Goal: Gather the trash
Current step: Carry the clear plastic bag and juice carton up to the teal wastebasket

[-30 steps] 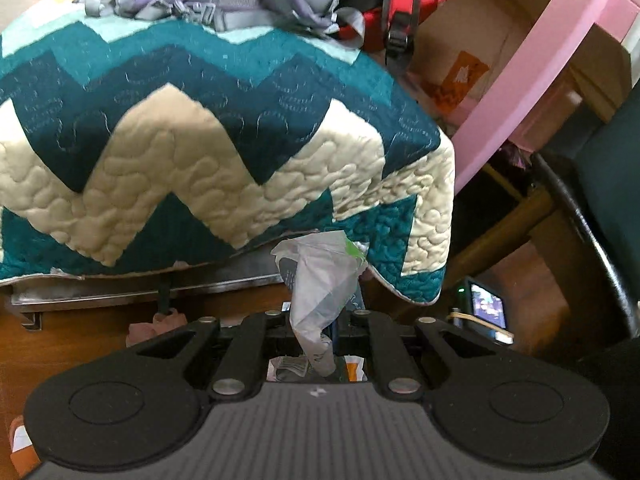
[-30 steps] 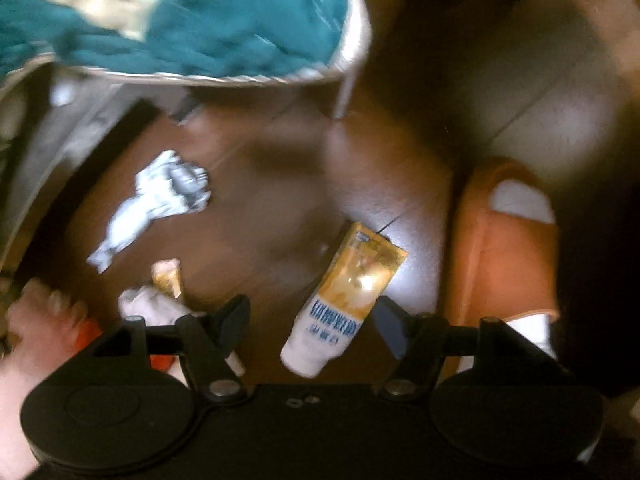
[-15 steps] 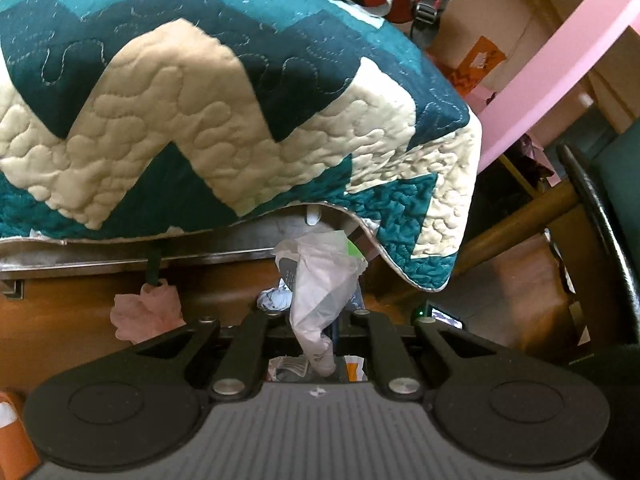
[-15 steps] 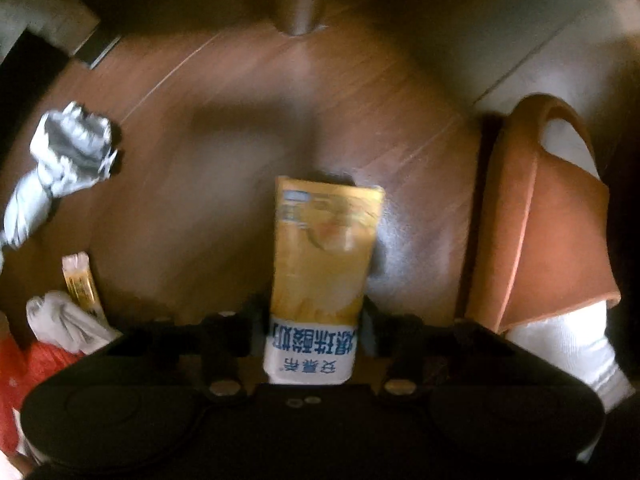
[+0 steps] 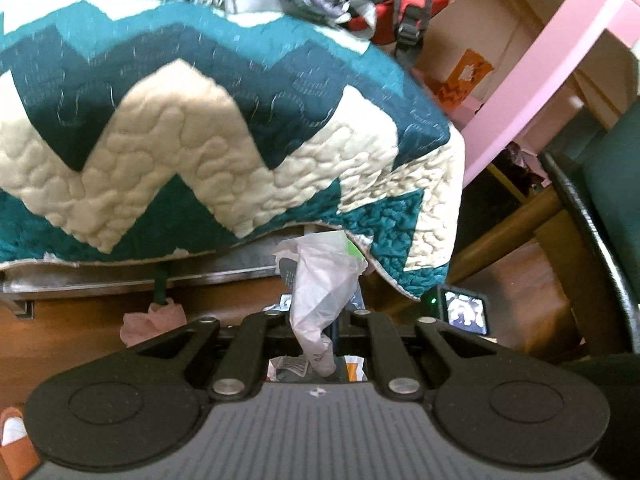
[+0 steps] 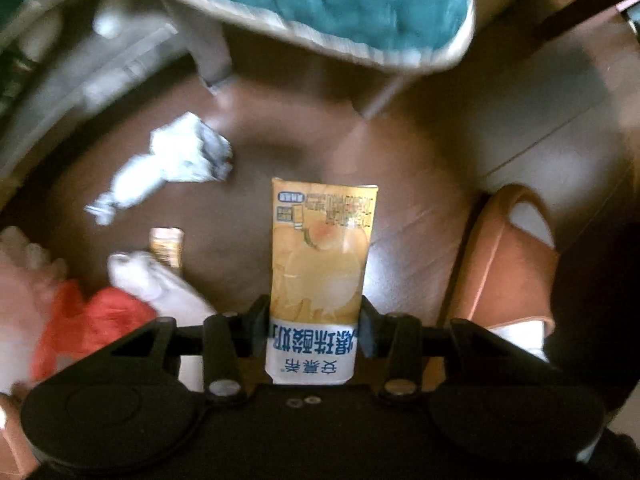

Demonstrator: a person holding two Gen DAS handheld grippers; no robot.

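"What do you have?"
"My right gripper (image 6: 314,326) squeezes the yellow carton (image 6: 320,264), off the floor (image 6: 420,168). My left gripper (image 5: 320,354) pinches the bag (image 5: 320,280). Hold tight, drop it inside."

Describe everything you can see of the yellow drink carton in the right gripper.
The yellow drink carton is a slim rectangular paper carton, orange-yellow with a fruit picture and small print, and a white band with blue Chinese characters at the near end. It looks intact, a little dented. The right gripper clamps it by its long sides near the white end; its far end points away toward the brown wooden floor.
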